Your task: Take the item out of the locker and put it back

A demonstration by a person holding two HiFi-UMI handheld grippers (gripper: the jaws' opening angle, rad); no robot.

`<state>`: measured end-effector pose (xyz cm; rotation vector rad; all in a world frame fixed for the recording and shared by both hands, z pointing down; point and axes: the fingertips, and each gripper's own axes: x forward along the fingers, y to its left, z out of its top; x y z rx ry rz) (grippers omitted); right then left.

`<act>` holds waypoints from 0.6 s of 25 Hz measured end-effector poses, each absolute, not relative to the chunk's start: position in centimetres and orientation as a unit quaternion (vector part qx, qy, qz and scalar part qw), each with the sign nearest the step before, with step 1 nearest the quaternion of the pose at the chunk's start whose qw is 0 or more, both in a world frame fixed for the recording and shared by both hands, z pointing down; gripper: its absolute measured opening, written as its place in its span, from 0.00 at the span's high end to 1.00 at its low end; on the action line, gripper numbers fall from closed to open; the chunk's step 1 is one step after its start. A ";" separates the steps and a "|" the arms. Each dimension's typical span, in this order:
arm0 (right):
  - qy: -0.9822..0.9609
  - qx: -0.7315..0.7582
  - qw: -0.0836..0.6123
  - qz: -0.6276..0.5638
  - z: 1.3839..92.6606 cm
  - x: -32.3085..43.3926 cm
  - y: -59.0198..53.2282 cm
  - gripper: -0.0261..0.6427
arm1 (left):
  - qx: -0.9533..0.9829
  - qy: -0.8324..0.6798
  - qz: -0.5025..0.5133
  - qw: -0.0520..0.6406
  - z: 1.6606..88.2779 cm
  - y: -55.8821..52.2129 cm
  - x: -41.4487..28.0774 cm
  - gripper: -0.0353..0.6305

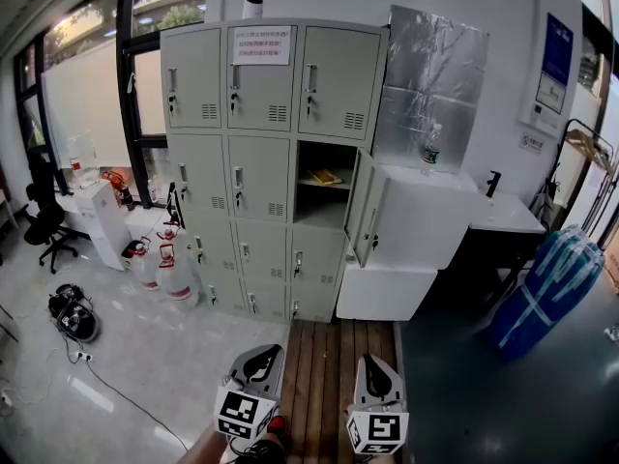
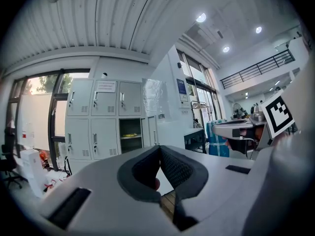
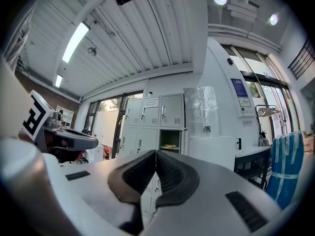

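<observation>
The grey locker bank (image 1: 259, 167) stands a few steps ahead, with one compartment (image 1: 323, 189) in the second row open and its door (image 1: 362, 207) swung out to the right. On its shelf lies a flat yellow item (image 1: 324, 176), also seen small in the left gripper view (image 2: 129, 135) and the right gripper view (image 3: 171, 145). My left gripper (image 1: 259, 354) and right gripper (image 1: 372, 362) are held low and side by side, far short of the lockers. Both are shut with nothing in them, tips together (image 2: 159, 149) (image 3: 155, 153).
White cabinets (image 1: 416, 222) stand right of the lockers with a water bottle (image 1: 431, 149) on top. A blue wrapped bundle (image 1: 547, 288) leans at the right. Jugs (image 1: 162, 267), an office chair (image 1: 44, 228) and floor cables (image 1: 73, 322) sit left. Wooden planks (image 1: 334, 380) lie underfoot.
</observation>
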<state>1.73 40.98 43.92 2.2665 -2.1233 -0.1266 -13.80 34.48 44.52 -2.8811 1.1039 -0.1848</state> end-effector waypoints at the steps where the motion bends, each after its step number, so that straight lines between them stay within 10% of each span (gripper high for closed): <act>1: -0.683 0.729 0.016 -0.040 44.0 2.0 40.4 0.93 | -0.931 0.358 -0.061 0.025 44.6 33.9 -13.6 0.91; 15: -0.694 0.720 0.024 -0.020 44.9 6.5 22.6 0.93 | -0.930 0.359 -0.071 0.015 45.0 16.5 -8.4 0.91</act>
